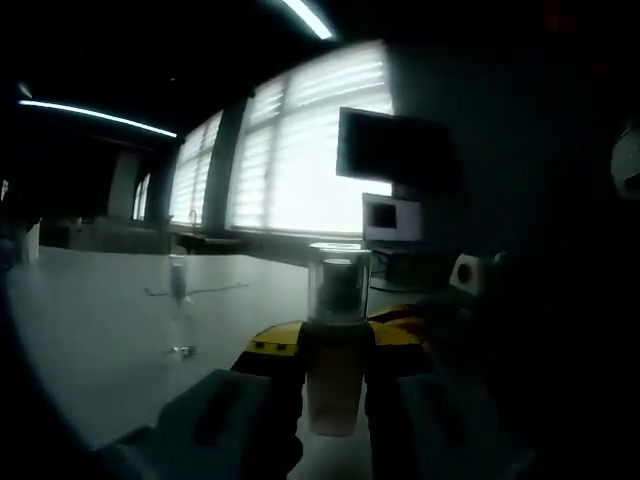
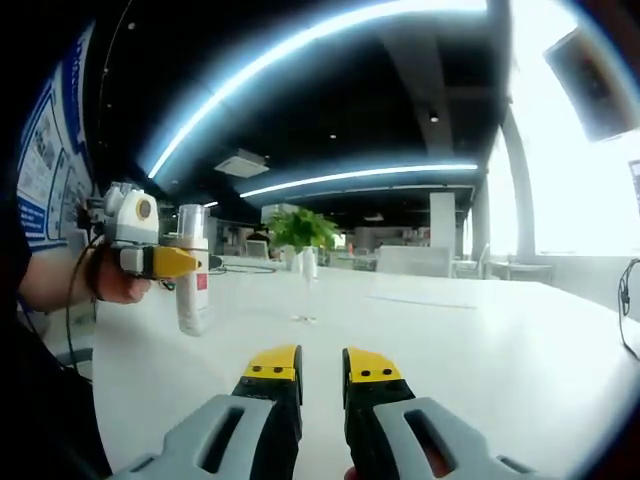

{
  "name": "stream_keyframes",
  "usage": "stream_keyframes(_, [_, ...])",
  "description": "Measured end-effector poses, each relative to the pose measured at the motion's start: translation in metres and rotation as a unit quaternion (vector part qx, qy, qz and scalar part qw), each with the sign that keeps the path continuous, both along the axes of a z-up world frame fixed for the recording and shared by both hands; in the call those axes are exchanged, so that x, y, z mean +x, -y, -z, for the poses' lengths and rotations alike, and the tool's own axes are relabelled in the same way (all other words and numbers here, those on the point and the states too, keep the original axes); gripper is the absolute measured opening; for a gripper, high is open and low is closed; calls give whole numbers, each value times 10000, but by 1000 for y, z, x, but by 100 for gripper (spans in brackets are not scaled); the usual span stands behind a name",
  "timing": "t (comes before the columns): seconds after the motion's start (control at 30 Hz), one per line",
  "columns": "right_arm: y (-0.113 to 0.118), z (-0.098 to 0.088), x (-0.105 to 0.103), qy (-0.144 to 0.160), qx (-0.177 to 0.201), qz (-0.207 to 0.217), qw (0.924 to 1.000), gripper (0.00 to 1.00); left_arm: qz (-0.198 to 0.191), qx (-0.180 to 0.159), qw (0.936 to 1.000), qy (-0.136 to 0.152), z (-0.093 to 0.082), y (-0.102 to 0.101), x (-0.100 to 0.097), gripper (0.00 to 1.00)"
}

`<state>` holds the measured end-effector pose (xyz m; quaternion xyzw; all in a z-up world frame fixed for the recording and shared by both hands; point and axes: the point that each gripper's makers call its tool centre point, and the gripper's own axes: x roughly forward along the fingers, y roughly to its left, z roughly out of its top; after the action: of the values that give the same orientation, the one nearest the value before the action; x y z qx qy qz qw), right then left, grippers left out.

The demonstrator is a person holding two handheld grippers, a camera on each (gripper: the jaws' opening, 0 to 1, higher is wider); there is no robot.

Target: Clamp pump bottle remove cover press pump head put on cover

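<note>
Pinched between the jaws of the left gripper [image 1: 335,385] is the pump bottle [image 1: 333,380], held upright off the white table [image 2: 480,340], its clear cover [image 1: 338,278] seated on top. From the right gripper view, the bottle [image 2: 192,270] is seen well to the left, gripped at mid-height. The right gripper [image 2: 322,372] is pressed nearly together and empty, low over the table. Should the cover be pulled off-axis, the bottle could be twisted or slipped out of the clamp.
</note>
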<state>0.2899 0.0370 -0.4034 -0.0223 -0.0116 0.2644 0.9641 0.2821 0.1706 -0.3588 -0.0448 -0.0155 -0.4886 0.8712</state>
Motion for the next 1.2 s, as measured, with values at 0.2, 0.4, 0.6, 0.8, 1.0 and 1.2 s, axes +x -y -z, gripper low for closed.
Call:
stream_keyframes(0.2, [0, 0, 0, 4, -12, 5, 10000, 11, 14, -107, 9998, -165, 10, -1, -8, 14])
stream_keyframes(0.4, [-1, 1, 0, 4, -36, 3, 10000, 11, 109, 38, 9999, -82, 21, 7, -23, 14])
stream_keyframes(0.6, [-2, 1, -1, 10, -42, 5, 10000, 11, 17, 69, 10000, 29, 23, 5, -23, 13])
stream_keyframes(0.8, [-1, 1, -1, 10, -55, 6, 10000, 11, -48, 31, 10000, -54, 28, 3, -22, 13])
stream_keyframes(1.0, [-1, 1, -1, 9, -71, 8, 10000, 11, 27, 30, 10000, -4, 27, 6, -25, 13])
stream_keyframes(1.2, [-1, 2, -1, 12, -87, 8, 10000, 11, 135, 47, 9998, 156, 27, 10, -30, 14])
